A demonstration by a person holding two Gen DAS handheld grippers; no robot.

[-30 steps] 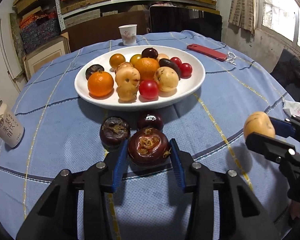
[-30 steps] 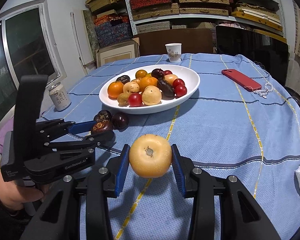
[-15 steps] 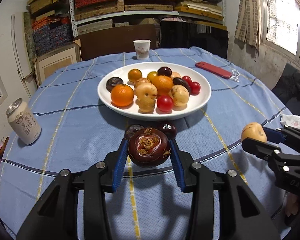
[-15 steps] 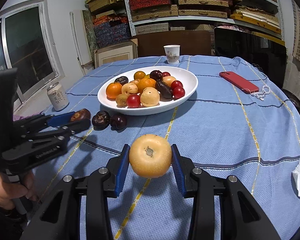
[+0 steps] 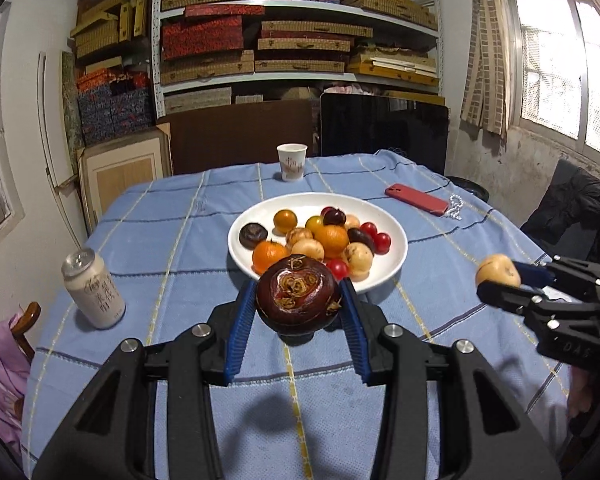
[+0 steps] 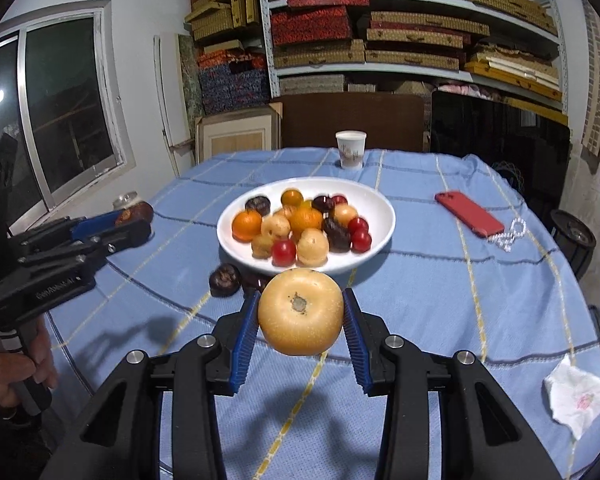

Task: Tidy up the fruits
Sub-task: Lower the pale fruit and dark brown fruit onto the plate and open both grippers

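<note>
both tools are loaded and raised above the blue checked tablecloth: the left gripper clamps a dark maroon round fruit, the right gripper a golden round pear. this looks like the carry step; next, each fruit needs lowering into the white oval plate beyond, probably onto its bare right side.

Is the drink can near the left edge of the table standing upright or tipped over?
Upright. In the left wrist view the drink can stands on its base on the blue tablecloth, top rim facing up. Whether it is opened cannot be told.
</note>
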